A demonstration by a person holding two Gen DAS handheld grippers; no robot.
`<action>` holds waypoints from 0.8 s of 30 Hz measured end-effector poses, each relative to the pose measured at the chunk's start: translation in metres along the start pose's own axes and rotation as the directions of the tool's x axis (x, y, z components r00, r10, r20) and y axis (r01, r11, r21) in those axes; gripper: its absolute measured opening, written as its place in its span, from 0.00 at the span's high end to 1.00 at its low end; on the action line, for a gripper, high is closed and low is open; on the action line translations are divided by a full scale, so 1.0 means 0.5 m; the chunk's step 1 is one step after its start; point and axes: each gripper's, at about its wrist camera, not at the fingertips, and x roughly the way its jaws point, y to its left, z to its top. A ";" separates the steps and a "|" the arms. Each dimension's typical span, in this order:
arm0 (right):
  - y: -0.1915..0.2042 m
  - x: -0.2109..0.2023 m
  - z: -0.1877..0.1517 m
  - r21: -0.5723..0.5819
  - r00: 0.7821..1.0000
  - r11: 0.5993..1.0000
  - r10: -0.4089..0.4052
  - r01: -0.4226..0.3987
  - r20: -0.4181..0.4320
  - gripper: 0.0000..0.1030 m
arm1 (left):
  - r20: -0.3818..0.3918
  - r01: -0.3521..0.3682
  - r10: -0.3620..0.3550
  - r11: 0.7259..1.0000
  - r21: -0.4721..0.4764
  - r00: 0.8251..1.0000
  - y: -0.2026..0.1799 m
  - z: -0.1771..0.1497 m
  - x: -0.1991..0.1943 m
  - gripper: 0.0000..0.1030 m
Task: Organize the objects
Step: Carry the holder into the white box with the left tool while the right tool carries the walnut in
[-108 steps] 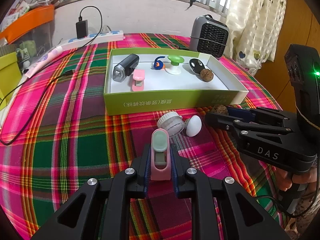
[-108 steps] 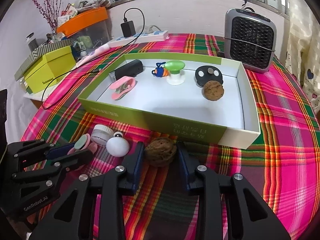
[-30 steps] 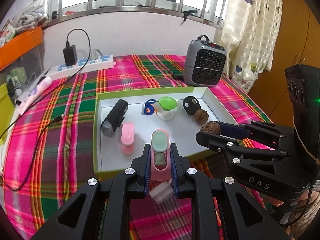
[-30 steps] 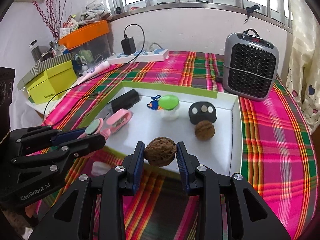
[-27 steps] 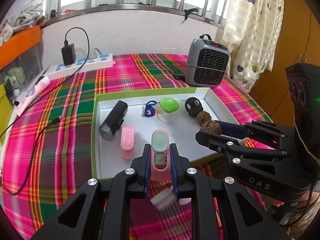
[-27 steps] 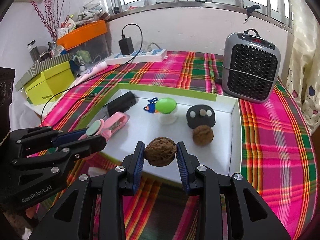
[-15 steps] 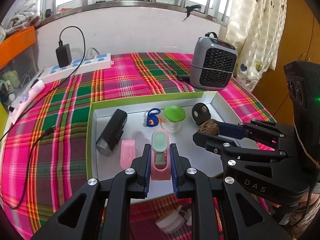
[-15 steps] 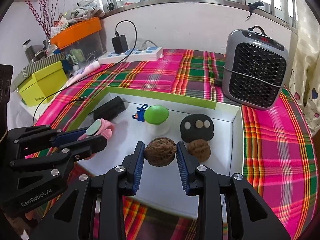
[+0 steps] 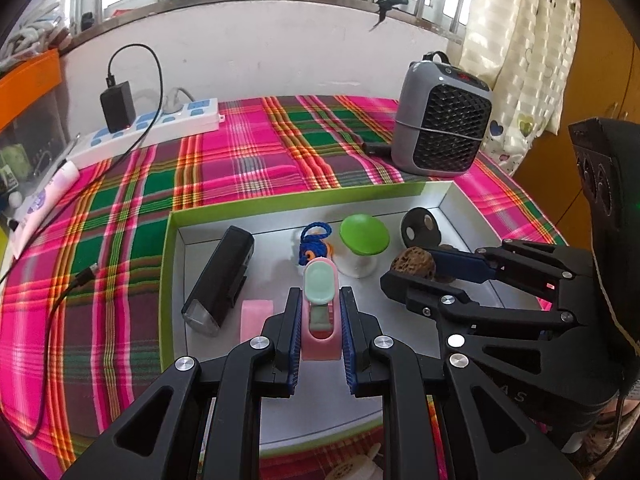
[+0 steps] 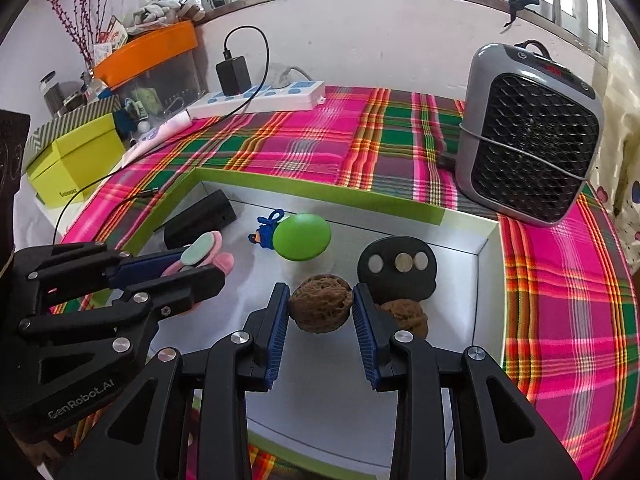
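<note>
Drop-off step: pink clip (image 9: 320, 312) pinched in left gripper (image 9: 319, 334), walnut (image 10: 321, 308) clamped in right gripper (image 10: 321, 330); both held over the tray (image 9: 170, 280), probably clear of its floor; lowering and release needed next.

We see a pink, green and orange plaid cloth (image 9: 248, 168) under a lime-green box (image 9: 166, 280) with a pale grey inside. In it lie a brown walnut (image 10: 322, 308), a green knob (image 10: 302, 236), and a pink clip (image 9: 320, 320) with a mint pad.
</note>
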 end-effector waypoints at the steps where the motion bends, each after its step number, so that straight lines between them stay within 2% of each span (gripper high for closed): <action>1: 0.000 0.002 0.000 0.000 1.000 1.000 0.001 -0.001 -0.001 0.67 | -0.001 0.002 -0.002 1.000 0.000 1.000 0.000 0.000 0.002 0.85; 24: 0.003 0.021 0.005 -0.040 0.999 0.999 -0.035 0.036 0.009 0.67 | -0.019 -0.019 0.019 1.000 0.004 1.000 0.002 0.005 0.030 0.85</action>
